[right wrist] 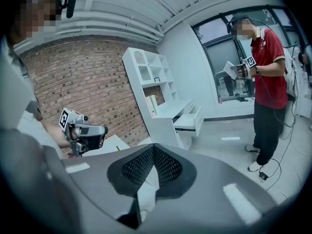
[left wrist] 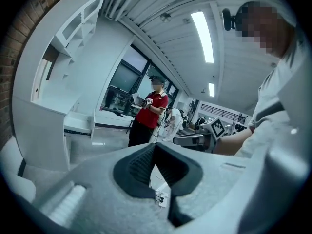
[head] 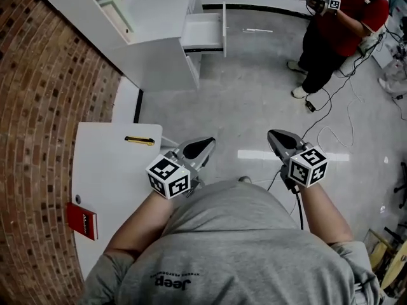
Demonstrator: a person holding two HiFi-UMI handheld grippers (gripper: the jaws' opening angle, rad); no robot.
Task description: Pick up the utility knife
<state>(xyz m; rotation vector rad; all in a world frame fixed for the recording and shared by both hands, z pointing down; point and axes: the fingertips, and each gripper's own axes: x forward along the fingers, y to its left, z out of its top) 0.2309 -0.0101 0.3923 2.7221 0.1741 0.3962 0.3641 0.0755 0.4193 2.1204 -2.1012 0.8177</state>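
The utility knife (head: 139,140), yellow and black, lies near the far edge of the white table (head: 108,170) at the left of the head view. My left gripper (head: 205,145) hovers over the floor just right of the table, a short way right of the knife. Its jaws are shut and hold nothing, and in the left gripper view its pads (left wrist: 146,162) meet. My right gripper (head: 274,135) is further right over the floor, also shut and empty. Its ribbed pads (right wrist: 165,165) touch each other in the right gripper view. The knife does not show clearly in either gripper view.
A red book (head: 82,221) lies on the table's near left. A white shelf unit with an open drawer (head: 203,32) stands ahead. A person in a red shirt (head: 337,30) stands at the far right, with cables (head: 331,113) on the grey floor nearby.
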